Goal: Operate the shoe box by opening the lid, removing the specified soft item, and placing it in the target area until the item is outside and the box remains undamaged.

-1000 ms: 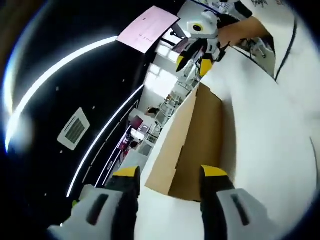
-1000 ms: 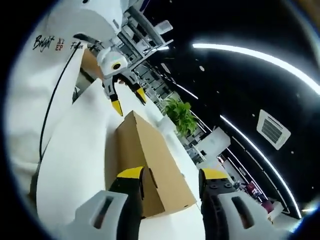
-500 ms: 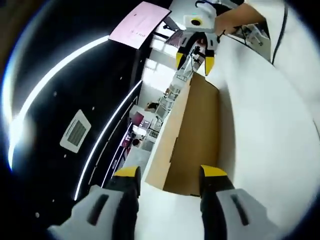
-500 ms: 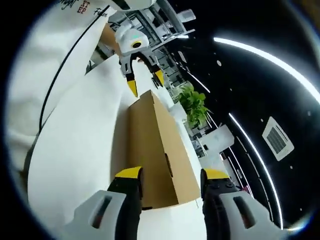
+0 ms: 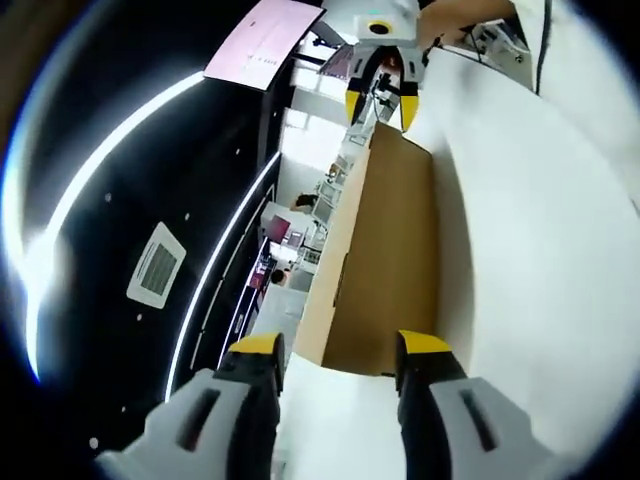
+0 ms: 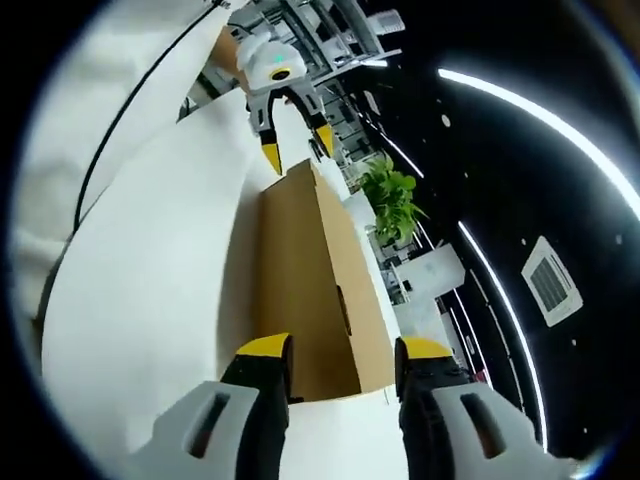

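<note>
Tools are flanking the closed brown cardboard shoe box lying on the white desk: I'm keeping left tool and right tool unclenched, aiming gently under lid edges.

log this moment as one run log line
phase: approach | shoe box: lid shut, on white table | left tongs: open at one end | right tongs: open at opposite end | soft item: not seen

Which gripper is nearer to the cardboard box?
Right, though only slightly: the right gripper has its jaws straddling one end of the cardboard box; the left gripper just reaches the opposite end.
</note>
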Tool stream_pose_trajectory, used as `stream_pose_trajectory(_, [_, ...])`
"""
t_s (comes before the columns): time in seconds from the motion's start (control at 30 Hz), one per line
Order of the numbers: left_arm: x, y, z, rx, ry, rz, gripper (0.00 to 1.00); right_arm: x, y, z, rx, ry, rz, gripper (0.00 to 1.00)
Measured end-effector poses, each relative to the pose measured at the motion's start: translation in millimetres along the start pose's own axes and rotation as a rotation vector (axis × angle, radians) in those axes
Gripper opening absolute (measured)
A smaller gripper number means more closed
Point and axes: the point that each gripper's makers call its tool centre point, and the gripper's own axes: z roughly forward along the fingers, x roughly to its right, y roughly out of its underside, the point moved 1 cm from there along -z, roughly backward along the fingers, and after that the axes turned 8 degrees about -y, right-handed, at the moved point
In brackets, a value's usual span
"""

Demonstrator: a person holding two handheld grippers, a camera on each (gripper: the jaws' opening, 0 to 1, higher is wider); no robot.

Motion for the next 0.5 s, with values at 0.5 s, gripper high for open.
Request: stream_pose_trajectory(0.5, [1.5, -2.4, 3.2, -0.008, -0.003, 0.023, 0.43, -7.0, 7.3, 1.5, -0.011, -0.007, -0.023, 0.37])
